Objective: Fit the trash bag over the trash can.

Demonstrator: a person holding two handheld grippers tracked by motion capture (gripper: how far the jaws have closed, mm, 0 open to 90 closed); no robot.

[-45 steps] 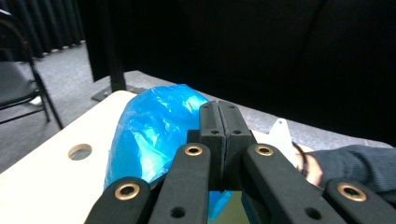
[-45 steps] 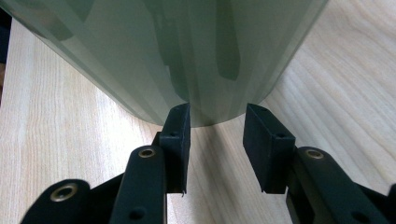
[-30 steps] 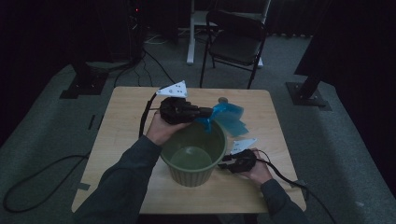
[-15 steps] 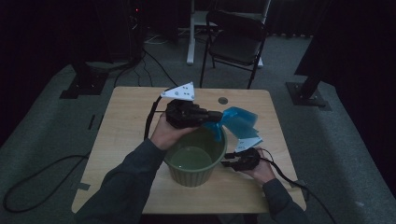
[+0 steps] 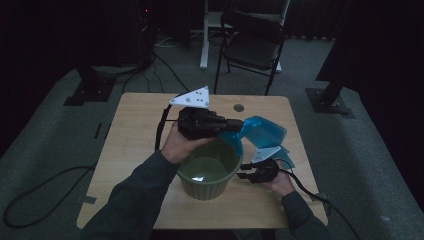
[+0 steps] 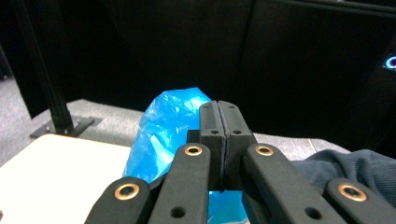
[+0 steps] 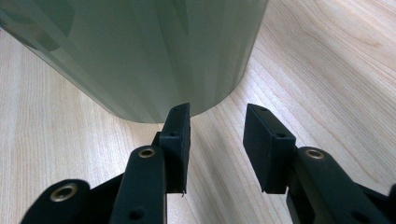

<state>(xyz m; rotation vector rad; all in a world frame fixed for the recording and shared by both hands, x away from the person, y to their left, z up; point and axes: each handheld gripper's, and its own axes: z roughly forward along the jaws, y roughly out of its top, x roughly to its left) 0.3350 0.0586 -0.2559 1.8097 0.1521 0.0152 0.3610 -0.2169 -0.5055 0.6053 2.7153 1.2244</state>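
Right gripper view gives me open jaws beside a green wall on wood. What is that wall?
Observer: The side of a green pot standing on the table; the right gripper rests at its right.
Operator: Is anything else at the pot?
Observer: A blue bag reaches from its far right rim out over the table.
Operator: What holds the bag?
Observer: The left gripper, its jaws shut on the bag above the pot's far rim.
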